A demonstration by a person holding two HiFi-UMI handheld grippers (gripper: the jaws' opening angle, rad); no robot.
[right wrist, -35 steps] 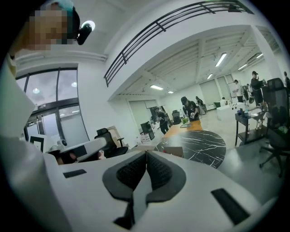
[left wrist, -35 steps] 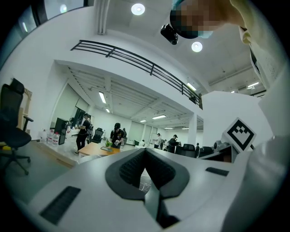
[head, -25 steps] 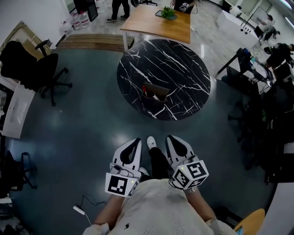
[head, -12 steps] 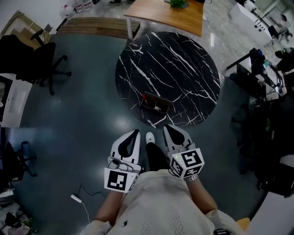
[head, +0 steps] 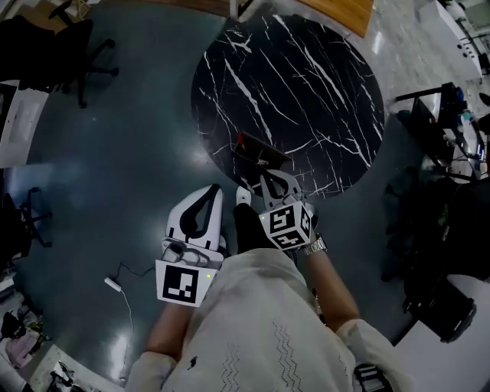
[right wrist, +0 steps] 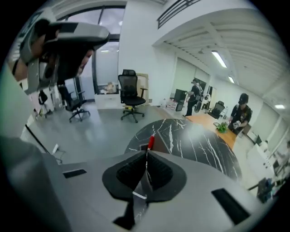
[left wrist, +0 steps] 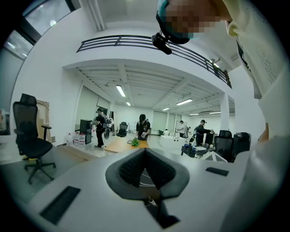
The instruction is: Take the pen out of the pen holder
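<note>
The pen holder [head: 260,158], a dark open box, stands at the near edge of the round black marble table [head: 306,76]. A red pen [head: 240,140] sticks out of its left end. My right gripper [head: 269,178] is shut and empty, with its tips just short of the holder. In the right gripper view the red pen [right wrist: 151,141] and the holder [right wrist: 160,143] show right above the closed gripper tips [right wrist: 146,153]. My left gripper [head: 213,188] is also shut and empty, held over the floor to the left of the table edge. The left gripper view shows its closed tips [left wrist: 145,150] aimed into the room, away from the holder.
Black office chairs [head: 53,46] stand at the far left. A white cable and plug strip [head: 113,284] lie on the dark floor by my left side. Desks with equipment [head: 440,115] line the right. A wooden table [head: 341,11] sits beyond the marble one.
The person has stepped up to the table, so it and the holder are nearer. My right gripper has moved forward close to the holder. The left stayed back.
</note>
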